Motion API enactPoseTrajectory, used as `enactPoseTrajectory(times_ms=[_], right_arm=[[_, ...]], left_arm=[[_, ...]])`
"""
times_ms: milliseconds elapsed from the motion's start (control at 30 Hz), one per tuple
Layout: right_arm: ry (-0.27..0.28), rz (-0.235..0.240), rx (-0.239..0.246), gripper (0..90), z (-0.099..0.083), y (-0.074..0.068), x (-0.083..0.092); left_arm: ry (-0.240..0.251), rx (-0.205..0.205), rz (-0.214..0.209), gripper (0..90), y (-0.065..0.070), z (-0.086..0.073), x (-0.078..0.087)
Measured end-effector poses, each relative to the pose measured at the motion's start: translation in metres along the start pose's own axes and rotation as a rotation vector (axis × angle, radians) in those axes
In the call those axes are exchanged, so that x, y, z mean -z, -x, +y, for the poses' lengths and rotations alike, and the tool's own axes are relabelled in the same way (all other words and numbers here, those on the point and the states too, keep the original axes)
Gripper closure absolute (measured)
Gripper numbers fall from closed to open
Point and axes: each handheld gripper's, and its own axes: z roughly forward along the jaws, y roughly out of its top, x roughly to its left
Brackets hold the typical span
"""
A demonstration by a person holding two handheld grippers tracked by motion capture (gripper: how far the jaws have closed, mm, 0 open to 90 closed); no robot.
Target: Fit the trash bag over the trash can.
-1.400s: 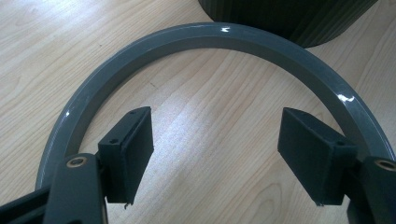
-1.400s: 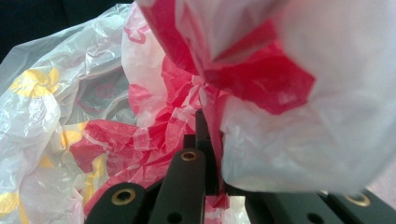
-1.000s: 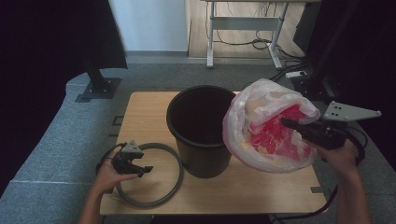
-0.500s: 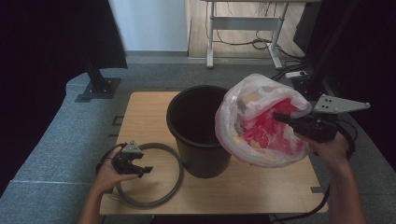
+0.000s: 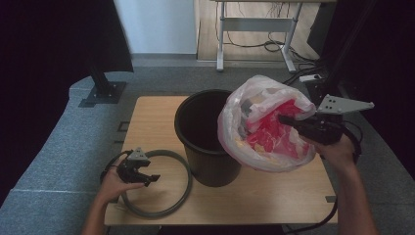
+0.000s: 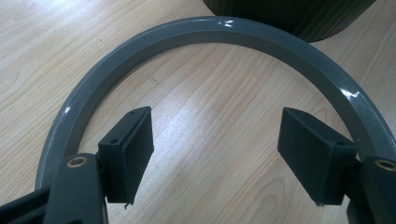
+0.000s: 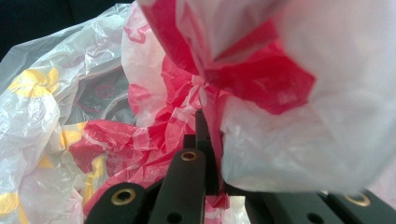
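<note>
Grey carpet (image 5: 58,186) surrounds my wooden table (image 5: 151,122), with a white wall and a metal desk frame (image 5: 254,29) at the far side; dark curtains hang at far left and far right.

Table: light wood, grain visible. Black plastic bin (image 5: 203,139) stands upright near its middle, mouth open upward.

Plastic bag (image 5: 264,127): white, printed red and yellow, translucent, puffed out. It hangs in the air just right of the bin, overlapping the bin's right rim in the high view. Whether it touches the rim I cannot tell. Its lower bulge hangs just above the table's right part.

Grey ring (image 5: 161,183): flat on the table at near left, just beside the bin's base. In the left gripper view the ring (image 6: 210,35) arcs across the wood beyond my jaws, with the ribbed bin wall (image 6: 289,14) at the far edge.

Right gripper (image 5: 288,120): held in my right hand (image 5: 337,149) at table right, pointing left, jaws clamped on a bunched fold of the bag. In the right gripper view the red film (image 7: 210,100) is pinched between them.

Left gripper (image 5: 147,177): in my left hand (image 5: 115,183) at near left, low over the ring's left side. Jaws stand wide apart over bare wood inside the ring, nothing between them.
</note>
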Motion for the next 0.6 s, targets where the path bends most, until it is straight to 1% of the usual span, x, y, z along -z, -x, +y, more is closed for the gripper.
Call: enactPoseTrajectory(times_ms=[600], right_arm=[[-0.008, 0.003, -0.003, 86.7, 0.01, 0.0, -0.017]], left_arm=[[-0.003, 0.002, 0.0, 26.7, -0.001, -0.001, 0.0]])
